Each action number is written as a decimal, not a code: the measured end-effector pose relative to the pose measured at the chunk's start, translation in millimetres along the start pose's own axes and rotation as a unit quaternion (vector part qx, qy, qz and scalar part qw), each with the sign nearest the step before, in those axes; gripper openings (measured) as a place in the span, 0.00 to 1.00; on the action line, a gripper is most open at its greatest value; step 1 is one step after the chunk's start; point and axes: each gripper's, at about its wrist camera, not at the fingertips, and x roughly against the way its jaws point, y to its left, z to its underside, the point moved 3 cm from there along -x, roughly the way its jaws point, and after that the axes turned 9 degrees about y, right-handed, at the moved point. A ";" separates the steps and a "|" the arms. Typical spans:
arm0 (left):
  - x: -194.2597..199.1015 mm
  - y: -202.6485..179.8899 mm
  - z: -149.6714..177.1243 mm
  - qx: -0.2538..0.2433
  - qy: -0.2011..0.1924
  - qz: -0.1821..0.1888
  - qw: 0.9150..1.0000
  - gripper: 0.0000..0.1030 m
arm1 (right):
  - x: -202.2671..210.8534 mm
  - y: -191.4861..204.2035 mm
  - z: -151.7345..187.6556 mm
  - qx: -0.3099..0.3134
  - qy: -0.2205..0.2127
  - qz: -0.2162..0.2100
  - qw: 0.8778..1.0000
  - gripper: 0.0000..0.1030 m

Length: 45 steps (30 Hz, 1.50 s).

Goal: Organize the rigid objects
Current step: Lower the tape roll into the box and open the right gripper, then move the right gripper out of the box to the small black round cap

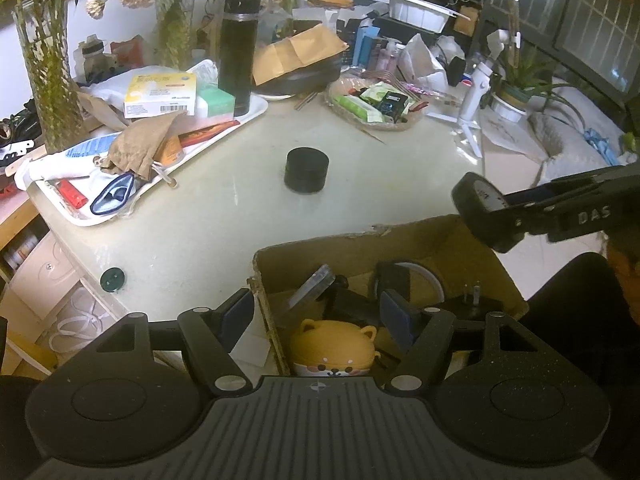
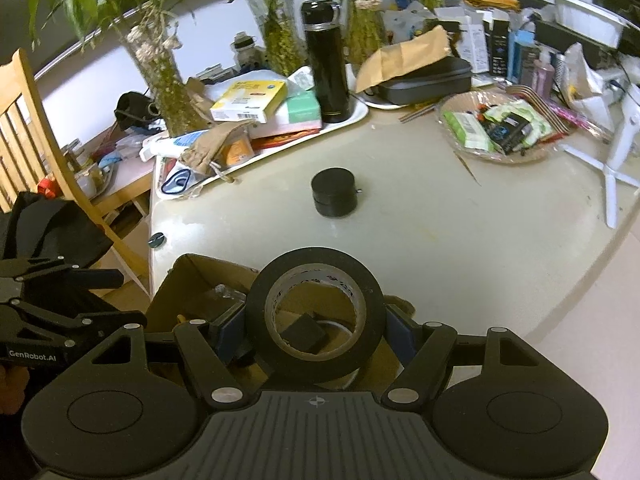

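Nearest your right-wrist camera, the right gripper (image 2: 316,330) is clamped on a black tape roll (image 2: 315,316), its blue pads pressing the roll's two sides. The roll stands on edge, hole facing the lens, above the open cardboard box (image 2: 188,284) at the near edge of the table (image 2: 460,240).

In your left-wrist view, the left gripper (image 1: 316,314) has its fingers apart with nothing between them: the left pad hangs outside the box's left wall, the right pad over its inside. Below them in the box sits a yellow dog-faced container (image 1: 334,346), along with dark items you cannot make out clearly.

Moving left to right across the table beyond: a white tray (image 2: 352,118) heaped with a brown pouch (image 2: 212,146), a yellow carton (image 2: 250,100) and a tall black flask (image 2: 326,60); then a small black round jar (image 2: 335,193) standing alone on the bare top, well apart from the box; then a woven basket (image 2: 508,156) of packets, and a white tripod (image 2: 618,160) at the far right.
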 end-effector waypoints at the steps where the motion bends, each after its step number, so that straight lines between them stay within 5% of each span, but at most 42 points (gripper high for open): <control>1: 0.2 0.4 0.0 0.001 0.000 0.001 1.000 0.67 | -3.5 1.7 -0.7 0.007 0.003 0.005 1.000 0.83; 3: 0.6 0.6 0.0 0.002 -0.001 0.001 1.000 0.67 | -8.2 4.4 -0.7 0.018 0.003 0.022 1.000 0.95; 8: 1.2 1.3 0.4 0.003 -0.002 0.001 1.000 0.67 | -10.4 2.1 2.4 0.015 0.002 0.020 1.000 1.00; 36: 0.2 -1.3 -9.2 -0.007 -0.007 -0.003 1.000 0.67 | -3.9 -34.0 9.8 -0.044 -0.021 0.066 0.997 1.00; 45: -3.4 0.8 -17.9 -0.007 -0.013 0.000 1.000 0.67 | -13.9 -28.8 1.2 -0.037 -0.005 0.037 0.999 1.00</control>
